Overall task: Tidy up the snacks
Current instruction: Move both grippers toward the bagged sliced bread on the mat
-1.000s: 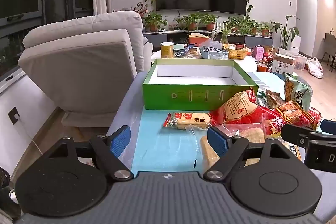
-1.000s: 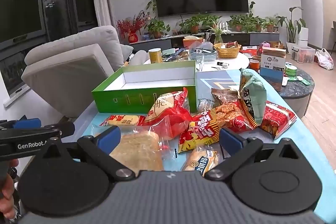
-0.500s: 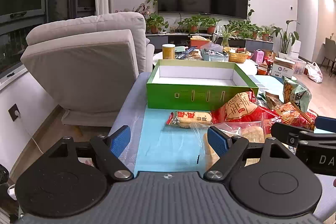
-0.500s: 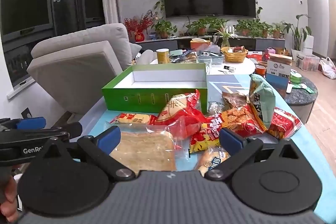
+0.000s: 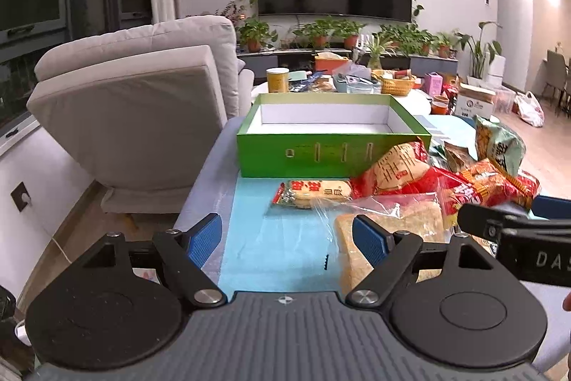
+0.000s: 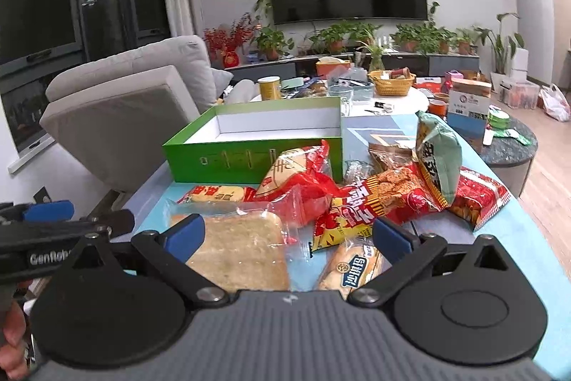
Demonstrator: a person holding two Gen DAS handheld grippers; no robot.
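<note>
An empty green box (image 5: 332,156) (image 6: 249,156) with a white inside stands on the light blue table. In front of it and to its right lies a heap of snack packets: a clear-wrapped bread slice (image 6: 239,249) (image 5: 392,220), a red and cream bag (image 6: 296,174) (image 5: 403,166), a small rice-cracker pack (image 5: 314,193) (image 6: 214,193), a red and yellow bag (image 6: 374,202), a green bag (image 6: 437,152) and a small bread roll (image 6: 353,270). My left gripper (image 5: 287,238) is open over bare table, left of the bread. My right gripper (image 6: 289,234) is open, just short of the bread and the roll.
A grey armchair (image 5: 135,116) stands left of the table (image 5: 271,252). Behind the box a round white table (image 6: 392,99) holds a can, a basket and bowls. A dark round side table (image 6: 510,145) sits at the right, with a wall-mounted TV and potted plants behind.
Both views have shifted slightly; the right gripper has drawn a little closer to the bread slice. No snack has moved and both jaws keep the same spacing.
</note>
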